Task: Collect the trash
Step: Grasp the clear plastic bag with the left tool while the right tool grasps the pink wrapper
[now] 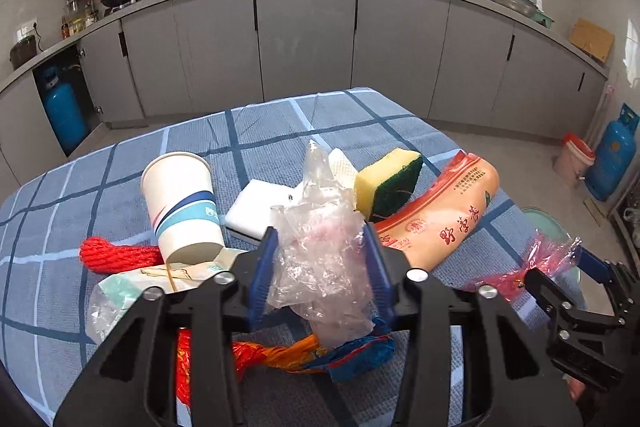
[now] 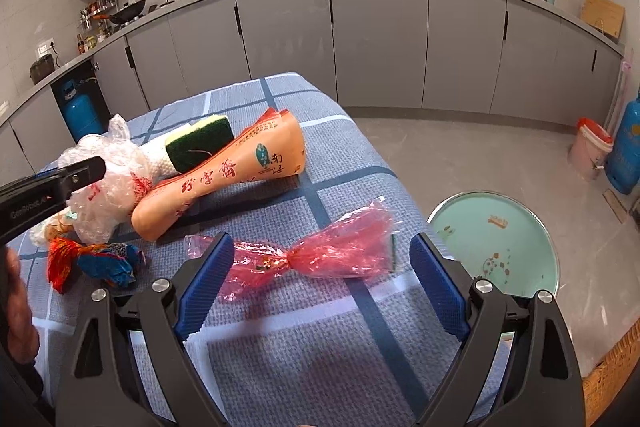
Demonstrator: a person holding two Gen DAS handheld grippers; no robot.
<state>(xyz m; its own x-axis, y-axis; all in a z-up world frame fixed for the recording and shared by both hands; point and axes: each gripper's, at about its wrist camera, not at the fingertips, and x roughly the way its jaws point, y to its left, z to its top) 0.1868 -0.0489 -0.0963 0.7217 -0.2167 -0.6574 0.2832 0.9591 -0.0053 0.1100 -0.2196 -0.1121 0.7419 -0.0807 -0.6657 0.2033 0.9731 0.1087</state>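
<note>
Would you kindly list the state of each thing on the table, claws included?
Left claw: closed on the clear plastic bag.
Right claw: open, astride the red plastic wrapper.
Paper cup: leaning, mouth up.
Sponge: propped on the orange packet.
Knotted orange-blue bag: lying loose.

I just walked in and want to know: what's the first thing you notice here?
The left gripper squeezes a crinkly clear plastic bag amid the trash pile on the blue checked tablecloth. The right gripper stands open around a pink wrapper near the table's edge.
</note>
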